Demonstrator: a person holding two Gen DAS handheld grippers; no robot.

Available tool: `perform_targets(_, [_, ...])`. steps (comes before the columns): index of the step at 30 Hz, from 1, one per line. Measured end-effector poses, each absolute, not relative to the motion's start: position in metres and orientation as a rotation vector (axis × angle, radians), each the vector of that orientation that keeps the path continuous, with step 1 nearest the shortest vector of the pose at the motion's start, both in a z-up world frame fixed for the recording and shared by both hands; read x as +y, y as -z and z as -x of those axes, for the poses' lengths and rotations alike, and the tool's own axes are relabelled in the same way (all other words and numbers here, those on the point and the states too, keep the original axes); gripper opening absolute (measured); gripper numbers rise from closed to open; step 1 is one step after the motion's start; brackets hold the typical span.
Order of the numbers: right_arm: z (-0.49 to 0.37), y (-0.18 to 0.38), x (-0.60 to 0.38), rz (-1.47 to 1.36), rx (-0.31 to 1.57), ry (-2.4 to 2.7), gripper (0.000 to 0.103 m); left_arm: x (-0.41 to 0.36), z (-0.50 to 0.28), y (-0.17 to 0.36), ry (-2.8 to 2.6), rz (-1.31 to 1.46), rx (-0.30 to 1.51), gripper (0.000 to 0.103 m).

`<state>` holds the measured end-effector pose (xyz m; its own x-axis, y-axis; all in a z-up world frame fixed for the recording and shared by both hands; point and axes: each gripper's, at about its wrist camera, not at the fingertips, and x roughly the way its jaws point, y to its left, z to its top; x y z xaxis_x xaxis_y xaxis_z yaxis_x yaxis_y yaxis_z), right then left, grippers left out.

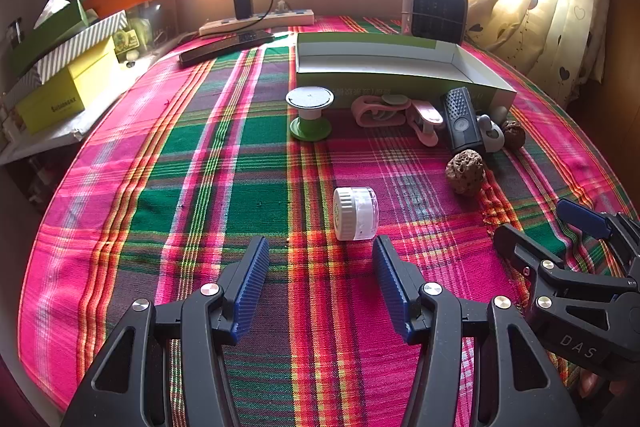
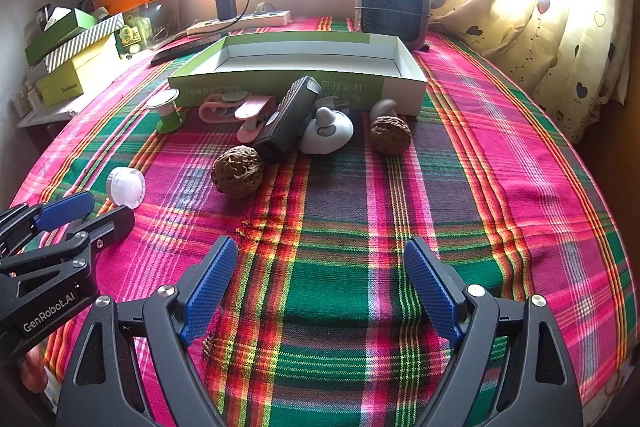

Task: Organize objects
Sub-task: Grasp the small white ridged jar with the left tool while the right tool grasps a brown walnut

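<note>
In your left wrist view, your left gripper (image 1: 320, 279) hangs released over the plaid tablecloth (image 1: 200, 187), jaws apart with nothing between them. The small white jar (image 1: 355, 213) lies on its side just beyond the fingertips. The open green box (image 1: 400, 67) sits toward the far edge.

In your right wrist view, your right gripper (image 2: 320, 287) is released too, over bare cloth. The nearer walnut (image 2: 237, 177) lies ahead, beside the black device (image 2: 288, 119) leaning against the box.

Plaid tablecloth (image 2: 480, 155) covering the surface. Small heater (image 2: 394, 5) standing at the far edge beside a heart-print curtain (image 2: 532, 27). Power strip (image 1: 256, 21) lying below the window, black charger (image 1: 242, 4) plugged in. Stacked boxes (image 1: 68, 75) sitting far left.
</note>
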<state>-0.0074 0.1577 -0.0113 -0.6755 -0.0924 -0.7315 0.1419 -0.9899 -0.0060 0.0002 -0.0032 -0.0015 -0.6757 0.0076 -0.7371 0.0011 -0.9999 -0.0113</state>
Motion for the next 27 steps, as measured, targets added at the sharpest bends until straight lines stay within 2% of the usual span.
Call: perform_targets(27, [0.035, 0.010, 0.134, -1.251, 0.156, 2.636, 0.085, -0.005, 0.023, 0.000, -2.797, 1.300, 0.017, 0.052])
